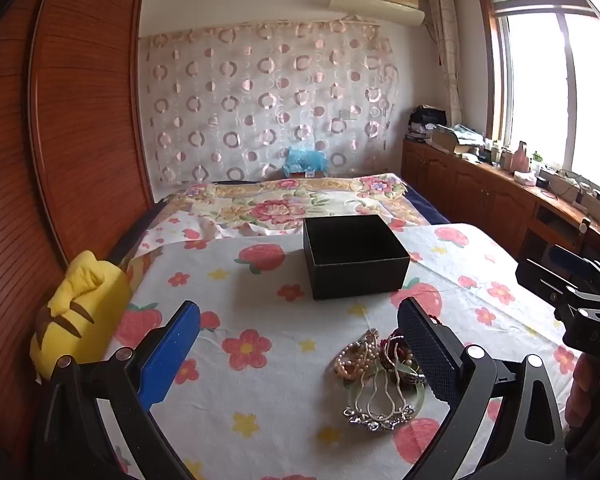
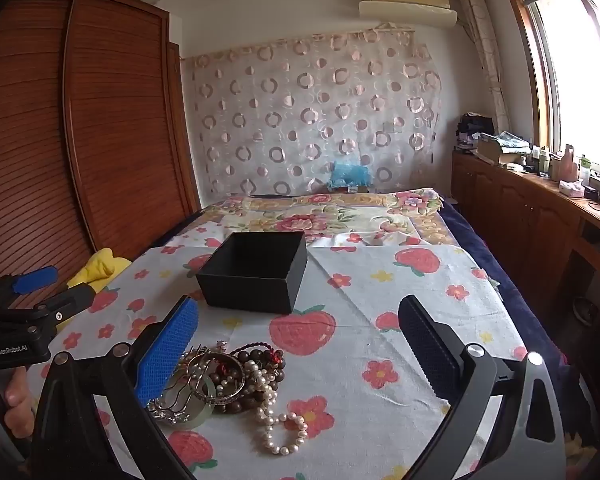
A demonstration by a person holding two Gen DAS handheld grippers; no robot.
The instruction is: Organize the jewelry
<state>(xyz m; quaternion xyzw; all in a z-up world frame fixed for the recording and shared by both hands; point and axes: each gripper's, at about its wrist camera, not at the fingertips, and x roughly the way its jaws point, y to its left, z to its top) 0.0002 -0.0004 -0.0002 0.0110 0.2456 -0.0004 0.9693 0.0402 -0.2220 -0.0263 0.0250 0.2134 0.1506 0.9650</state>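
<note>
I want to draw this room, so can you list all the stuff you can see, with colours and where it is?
box: one, black, open, on the cloth beyond the jewelry
jewelry pile: one heap, near edge of the cloth
pearl strand: one, white, trailing out of the pile
brown bead bracelet: one, dark brown, in the pile
cloth: one, white with red strawberries and flowers, spread on the bed
yellow plush: one, left of the cloth
wardrobe: one, brown wood, left side
air conditioner: one, cream, high on the wall
window: one, bright, right
left tool: open, empty
right tool: open, empty
</note>
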